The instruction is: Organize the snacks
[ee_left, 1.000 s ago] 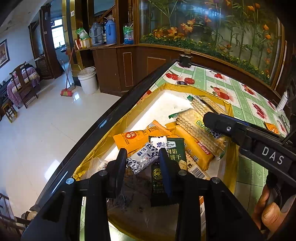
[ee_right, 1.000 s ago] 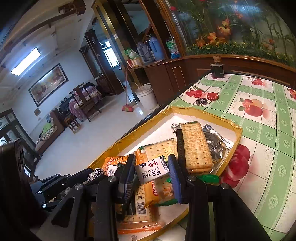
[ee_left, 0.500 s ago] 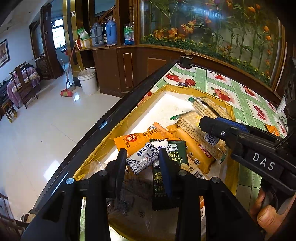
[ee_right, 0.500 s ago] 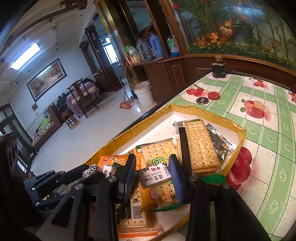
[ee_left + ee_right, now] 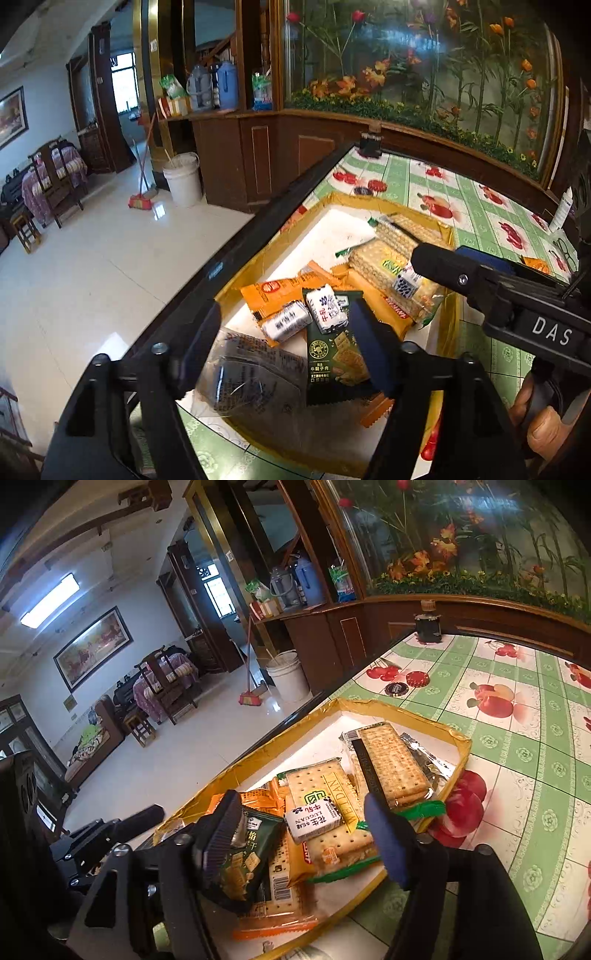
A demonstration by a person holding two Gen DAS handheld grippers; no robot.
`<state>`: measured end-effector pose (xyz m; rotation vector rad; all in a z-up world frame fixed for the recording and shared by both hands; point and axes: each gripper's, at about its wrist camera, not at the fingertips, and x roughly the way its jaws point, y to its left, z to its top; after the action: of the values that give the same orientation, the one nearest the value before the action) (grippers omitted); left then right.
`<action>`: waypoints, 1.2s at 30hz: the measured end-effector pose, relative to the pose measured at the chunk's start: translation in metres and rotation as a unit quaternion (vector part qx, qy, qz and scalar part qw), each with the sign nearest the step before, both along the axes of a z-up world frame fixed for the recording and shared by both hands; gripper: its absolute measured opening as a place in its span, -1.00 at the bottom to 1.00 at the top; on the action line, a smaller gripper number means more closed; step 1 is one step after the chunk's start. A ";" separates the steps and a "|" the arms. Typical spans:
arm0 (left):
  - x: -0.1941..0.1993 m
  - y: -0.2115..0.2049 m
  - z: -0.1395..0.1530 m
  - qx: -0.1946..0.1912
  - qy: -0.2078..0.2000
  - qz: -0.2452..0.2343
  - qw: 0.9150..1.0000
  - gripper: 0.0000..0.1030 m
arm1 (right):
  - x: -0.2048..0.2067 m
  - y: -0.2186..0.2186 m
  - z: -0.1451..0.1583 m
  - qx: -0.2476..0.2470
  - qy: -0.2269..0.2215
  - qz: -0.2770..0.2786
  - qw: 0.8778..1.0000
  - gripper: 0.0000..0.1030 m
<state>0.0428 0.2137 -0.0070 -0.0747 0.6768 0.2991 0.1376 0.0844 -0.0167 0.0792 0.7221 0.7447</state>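
Observation:
A yellow-rimmed tray (image 5: 448, 236) (image 5: 461, 746) on the table holds a pile of cracker and biscuit packs. My left gripper (image 5: 284, 336) hovers over its near end with the jaws opening. Two small white candy packets (image 5: 327, 308) lie loose between the fingers, on a dark green cracker pack (image 5: 334, 354). My right gripper (image 5: 303, 834) is over the tray's right side, its jaws also opening. A small white candy packet (image 5: 314, 819) rests free on a long cracker pack (image 5: 332, 794) between the fingers. The pads touch neither packet. The right gripper (image 5: 443, 262) shows in the left wrist view too.
The table wears a green tablecloth with fruit prints (image 5: 517, 716). A dark bottle (image 5: 428, 627) stands at its far edge, with two bottle caps (image 5: 417, 679) nearer the tray. The table's black edge (image 5: 236, 258) drops to a tiled floor on the left. A hand (image 5: 535, 424) holds the right gripper.
Both grippers have opened and let go of the small white packets, which now lie on the pile in the tray. Both have drawn back and up a little.

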 end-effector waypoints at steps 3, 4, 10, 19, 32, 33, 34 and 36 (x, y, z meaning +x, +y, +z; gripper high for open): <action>-0.006 -0.003 0.008 0.010 -0.009 0.006 1.000 0.55 | -0.009 -0.009 0.008 0.008 -0.004 -0.005 1.000 0.68; -0.010 -0.005 0.011 0.010 -0.015 0.005 1.000 0.57 | -0.012 -0.012 0.010 0.010 -0.003 -0.005 1.000 0.69; -0.027 -0.011 0.025 0.015 -0.035 0.015 0.999 0.57 | -0.033 -0.033 0.018 0.017 -0.008 -0.005 1.000 0.76; -0.057 -0.032 0.040 0.023 -0.056 0.018 0.998 0.63 | -0.071 -0.066 0.028 0.006 -0.039 -0.018 0.999 0.83; -0.095 -0.033 0.039 0.005 -0.051 0.002 0.999 0.62 | -0.125 -0.068 0.040 -0.076 -0.107 -0.017 0.991 0.88; -0.098 -0.031 0.038 0.000 -0.049 0.001 0.999 0.62 | -0.128 -0.067 0.040 -0.079 -0.111 -0.014 0.991 0.89; -0.102 -0.030 0.038 -0.005 -0.048 0.000 0.999 0.62 | -0.131 -0.065 0.040 -0.084 -0.114 -0.011 0.990 0.89; -0.109 -0.027 0.038 -0.013 -0.050 0.002 0.999 0.63 | -0.137 -0.062 0.040 -0.092 -0.121 -0.007 0.988 0.89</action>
<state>-0.0665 0.1871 0.0311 -0.1152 0.5819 0.2880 0.0003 0.0225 0.0232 -0.1719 0.5546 0.6571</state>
